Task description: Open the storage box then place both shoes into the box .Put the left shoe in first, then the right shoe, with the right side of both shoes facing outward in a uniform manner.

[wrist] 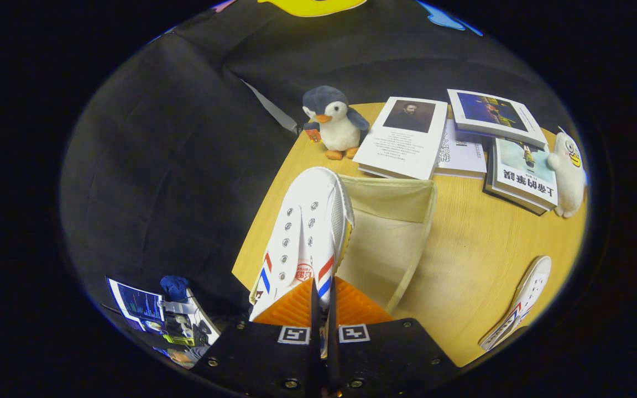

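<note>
Gripper view: tongs [323, 301] clamp shoe [302, 232], heel hidden

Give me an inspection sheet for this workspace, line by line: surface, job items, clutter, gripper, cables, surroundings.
Surface: wooden table, partly bare.
Job's things: beige fabric storage box open just ahead of the fingers; white sneaker held over the box's near edge, toe pointing away; second white sneaker lying on the table beside the box.
Clutter: penguin plush, several books and a white plush toy beyond the box.
Grippers: gripper shut on the held sneaker's rear part.
Cables: nothing seen.
Surroundings: black cloth wall; a monitor below the table's edge.
</note>
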Tool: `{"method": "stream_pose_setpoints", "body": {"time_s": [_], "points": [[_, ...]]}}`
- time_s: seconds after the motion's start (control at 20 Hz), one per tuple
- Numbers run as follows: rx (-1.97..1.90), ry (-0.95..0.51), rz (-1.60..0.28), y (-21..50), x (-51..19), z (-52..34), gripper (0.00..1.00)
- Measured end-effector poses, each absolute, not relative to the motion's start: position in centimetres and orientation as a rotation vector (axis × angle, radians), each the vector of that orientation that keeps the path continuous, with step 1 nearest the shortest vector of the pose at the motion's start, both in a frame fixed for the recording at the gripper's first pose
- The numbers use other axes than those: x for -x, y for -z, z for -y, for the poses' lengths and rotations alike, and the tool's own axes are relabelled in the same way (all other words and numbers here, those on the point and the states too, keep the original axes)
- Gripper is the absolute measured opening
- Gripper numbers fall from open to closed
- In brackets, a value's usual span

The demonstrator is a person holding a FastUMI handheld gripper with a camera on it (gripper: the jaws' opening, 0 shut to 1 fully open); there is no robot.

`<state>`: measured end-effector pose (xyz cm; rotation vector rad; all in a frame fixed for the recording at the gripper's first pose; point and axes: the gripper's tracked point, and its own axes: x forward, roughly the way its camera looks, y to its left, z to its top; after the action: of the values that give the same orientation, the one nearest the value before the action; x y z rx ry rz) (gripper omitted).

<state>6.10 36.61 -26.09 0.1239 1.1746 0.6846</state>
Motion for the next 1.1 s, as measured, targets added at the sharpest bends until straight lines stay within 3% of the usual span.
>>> {"method": "stream_pose_setpoints", "body": {"time_s": [0.05,0.15,0.3,0.8,1.1], "points": [[-0.110,-0.670,-1.179,26.5,-6.3,-36.6,0.05],[-0.180,-0.702,-1.164,26.5,-6.6,-38.1,0.23],[-0.177,-0.678,-1.145,25.7,-7.8,-36.9,0.91],[-0.213,-0.648,-1.077,22.4,-8.8,-31.7,0.91],[-0.204,-0.566,-1.035,22.3,-8.8,-24.0,0.91]]}}
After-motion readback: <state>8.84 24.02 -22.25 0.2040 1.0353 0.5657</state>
